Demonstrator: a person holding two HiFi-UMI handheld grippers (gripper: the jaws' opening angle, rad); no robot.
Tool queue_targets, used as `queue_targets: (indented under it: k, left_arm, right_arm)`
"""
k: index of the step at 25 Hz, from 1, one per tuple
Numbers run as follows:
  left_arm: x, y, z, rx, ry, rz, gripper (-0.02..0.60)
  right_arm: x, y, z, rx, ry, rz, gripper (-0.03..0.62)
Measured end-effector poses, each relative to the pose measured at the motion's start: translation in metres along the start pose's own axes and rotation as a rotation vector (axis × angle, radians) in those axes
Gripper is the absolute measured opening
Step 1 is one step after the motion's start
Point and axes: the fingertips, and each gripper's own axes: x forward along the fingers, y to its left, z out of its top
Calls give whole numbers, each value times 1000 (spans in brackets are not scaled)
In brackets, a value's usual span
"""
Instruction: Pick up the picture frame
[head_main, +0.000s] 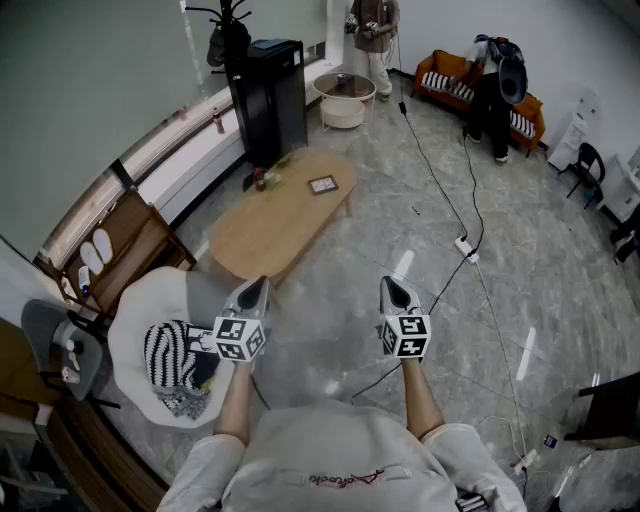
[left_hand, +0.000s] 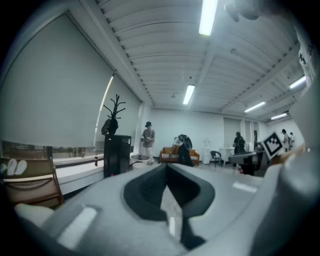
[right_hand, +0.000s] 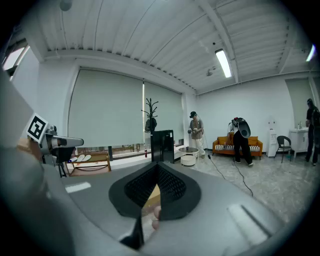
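The task has barely begun, as far as one can judge: nothing is held and neither tool is near its target. The picture frame (head_main: 323, 185) lies flat on the oval wooden tabletop (head_main: 262, 235), toward its far end, with bare wood all round it. A small dark object (head_main: 259, 180), perhaps a bottle, stands near the same end, to the frame's left and apart from it. The tabletop sits well ahead of the person, across a stretch of grey marbled floor (head_main: 520, 260).

The left hand-held gripper (head_main: 256, 288) is held out in front of the body with its jaws pressed together and nothing between them; its own view shows the dark pads meeting along a line. The right hand-held gripper (head_main: 393, 289) is likewise closed and empty, its tips meeting in its own view, roughly level and aimed across the room. Both hang over open floor, apart from the frame, the left one closer to the tabletop's near end.

Left to do, by my reckoning: step or reach up to the tabletop, open one pair of jaws, bring them round an edge of the frame, close on it and lift. A thin frame lying flat on wood will likely need the jaws to catch its rim, so the approach angle may matter
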Motion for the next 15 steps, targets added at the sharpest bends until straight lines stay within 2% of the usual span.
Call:
queue_targets:
  k: [15]
  left_arm:
    - [15, -17, -6, -15, 2, 13, 0]
  right_arm:
    - [-4, -17, -3, -11, -5, 28, 5]
